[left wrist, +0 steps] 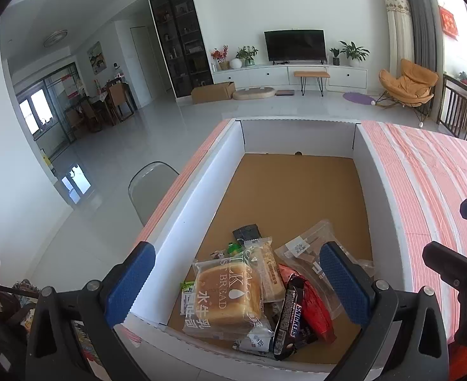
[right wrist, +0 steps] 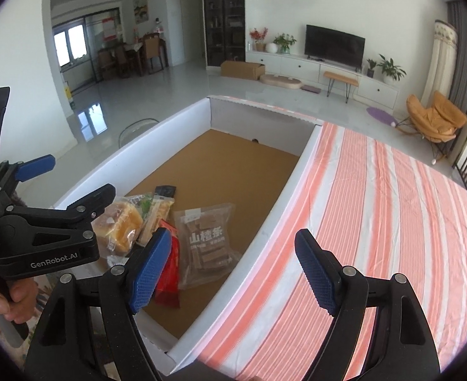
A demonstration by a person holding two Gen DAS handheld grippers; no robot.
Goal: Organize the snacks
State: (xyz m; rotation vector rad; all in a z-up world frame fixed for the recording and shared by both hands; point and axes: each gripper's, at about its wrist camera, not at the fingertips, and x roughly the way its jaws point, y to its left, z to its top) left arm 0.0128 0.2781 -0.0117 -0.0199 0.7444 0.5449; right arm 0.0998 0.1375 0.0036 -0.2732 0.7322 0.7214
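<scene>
Both tongs stood spread with nothing between their blue pads: the left gripper hung wide over the near end of the white box, and the right gripper straddled that box's right wall, one pad above the snacks, the other above the striped tablecloth. The snacks lay heaped in the near corner of the box on its brown cardboard floor, below and just ahead of the left tongs. The loaf of milk bread lay on top at the left, a Snickers bag and a red packet beside it, and a clear bag of hawthorn strips nearest the right tongs. Smaller packets under the bread were mostly covered and hard to make out. A hand gripping the left tongs' handle was cut off at the edge of the right view
</scene>
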